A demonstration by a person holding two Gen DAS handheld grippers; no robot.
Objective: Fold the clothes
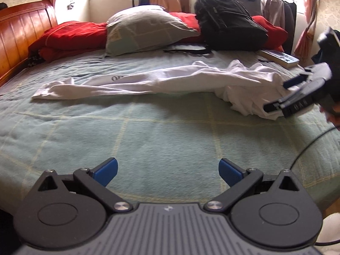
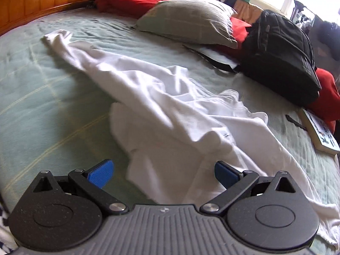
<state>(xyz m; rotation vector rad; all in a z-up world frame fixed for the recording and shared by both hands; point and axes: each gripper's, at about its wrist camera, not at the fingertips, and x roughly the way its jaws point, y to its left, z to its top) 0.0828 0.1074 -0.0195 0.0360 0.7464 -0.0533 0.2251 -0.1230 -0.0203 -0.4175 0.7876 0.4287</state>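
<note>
A white T-shirt [image 1: 161, 80] with dark lettering lies crumpled and stretched across the green bedspread [image 1: 148, 131]. My left gripper [image 1: 167, 171] is open above bare bedspread, well short of the shirt. In the left wrist view my right gripper [image 1: 297, 91] comes in from the right edge, over the bunched right end of the shirt. In the right wrist view the same white T-shirt [image 2: 161, 110] runs diagonally from the far left down to the near right. My right gripper [image 2: 163, 174] is open just above its bunched near end, with cloth showing between the blue pads [image 2: 99, 174].
At the back of the bed lie a grey pillow [image 1: 146, 29], red bedding [image 1: 70, 36], a black backpack [image 1: 229, 21] and a book [image 1: 280, 57]. A wooden headboard [image 1: 19, 31] stands at the left. A black cable [image 1: 308, 148] trails at the right.
</note>
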